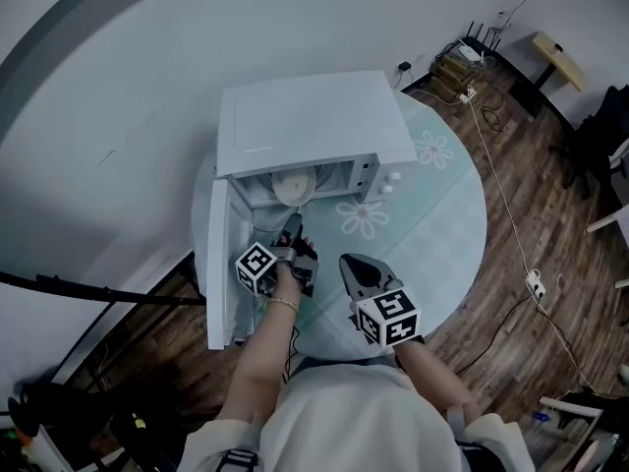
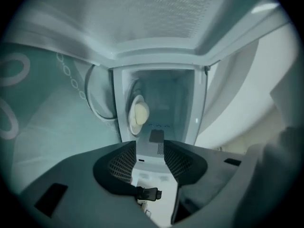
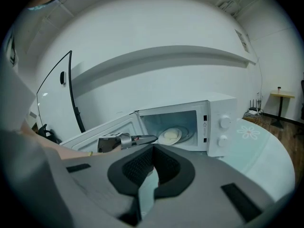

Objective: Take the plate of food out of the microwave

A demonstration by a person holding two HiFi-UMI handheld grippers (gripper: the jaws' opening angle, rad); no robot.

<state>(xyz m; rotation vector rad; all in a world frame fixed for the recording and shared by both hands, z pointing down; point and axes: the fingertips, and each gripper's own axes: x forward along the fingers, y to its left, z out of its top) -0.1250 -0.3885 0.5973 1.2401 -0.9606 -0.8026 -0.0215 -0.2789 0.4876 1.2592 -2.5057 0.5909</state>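
A white microwave [image 1: 314,116] stands on the round table with its door [image 1: 221,264] swung wide to the left. Inside, on the turntable, lies a pale plate [image 1: 293,187] [image 3: 170,136] carrying a mound of cream-coloured food [image 2: 141,112]. My left gripper [image 1: 293,226] [image 2: 150,144] sits just outside the cavity mouth, turned on its side and pointing at the plate; its jaws stand apart with nothing between them. My right gripper [image 1: 356,264] [image 3: 153,147] hangs back over the table in front of the microwave, its pads together and empty.
The table top [image 1: 442,214] is pale teal with flower prints. The open door blocks the left side. Cables and a power strip [image 1: 536,283] lie on the wooden floor to the right. A black stand [image 1: 98,293] reaches in from the left.
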